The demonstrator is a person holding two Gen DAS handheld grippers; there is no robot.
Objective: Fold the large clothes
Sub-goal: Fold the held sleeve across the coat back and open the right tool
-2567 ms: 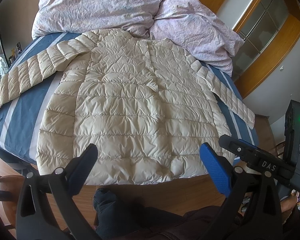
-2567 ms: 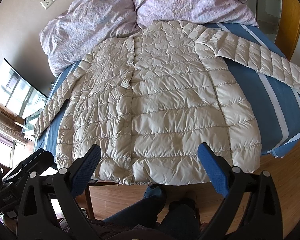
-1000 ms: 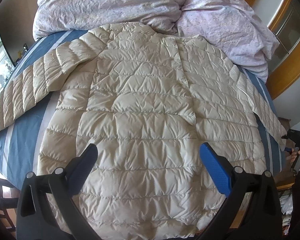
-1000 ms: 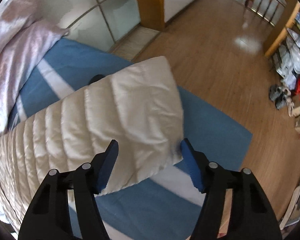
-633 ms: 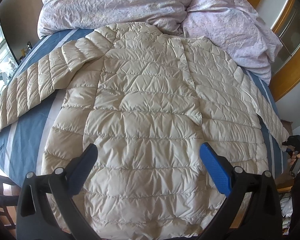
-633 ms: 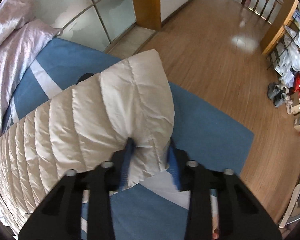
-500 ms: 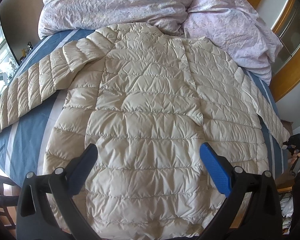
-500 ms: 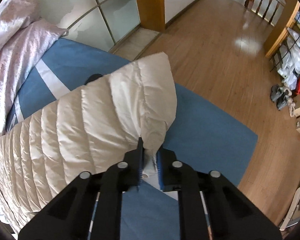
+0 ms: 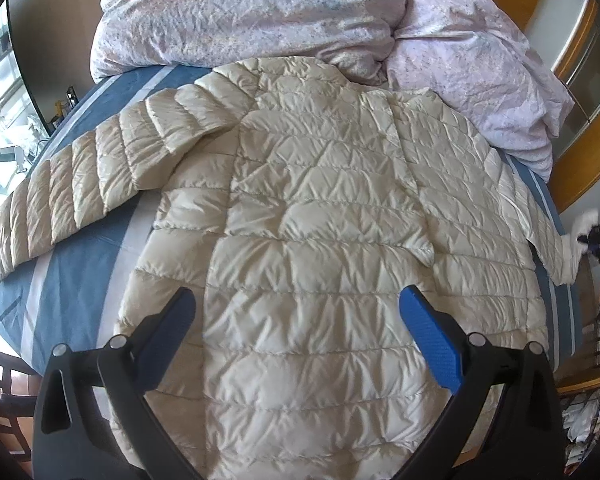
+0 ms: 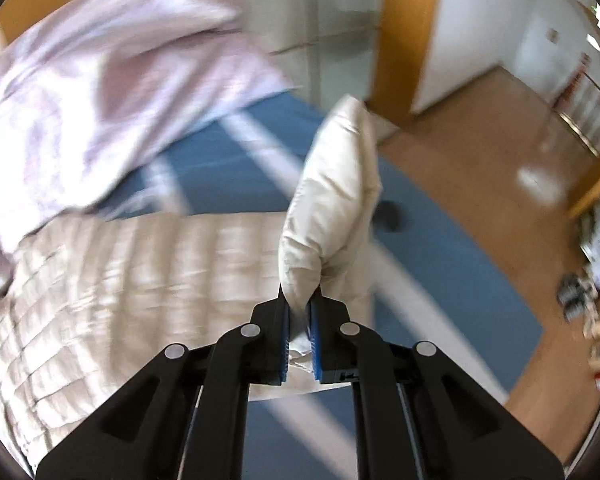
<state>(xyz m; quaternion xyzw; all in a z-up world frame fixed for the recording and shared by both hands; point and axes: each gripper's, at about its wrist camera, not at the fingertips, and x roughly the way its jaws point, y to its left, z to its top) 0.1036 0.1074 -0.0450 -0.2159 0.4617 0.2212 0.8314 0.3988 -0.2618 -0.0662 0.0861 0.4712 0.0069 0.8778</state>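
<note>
A cream quilted down jacket (image 9: 320, 240) lies flat on the blue striped bed (image 9: 80, 264), collar toward the pillows, one sleeve spread to the left. My left gripper (image 9: 296, 320) is open and empty, hovering above the jacket's lower body. My right gripper (image 10: 300, 320) is shut on the cuff of the jacket's right sleeve (image 10: 332, 208) and holds it lifted off the bed; it also shows at the far right of the left wrist view (image 9: 596, 240). The right wrist view is motion blurred.
Two lilac pillows (image 9: 260, 16) lie at the head of the bed. Wooden floor (image 10: 480, 184) and a glass door with a wooden frame (image 10: 340, 20) lie beyond the bed's right side. Shoes and clutter (image 10: 596, 292) sit at the far right.
My right gripper closed on the sleeve cuff and lifted it, swinging up and toward the jacket body. My left gripper moved slightly over the jacket and stayed open.
</note>
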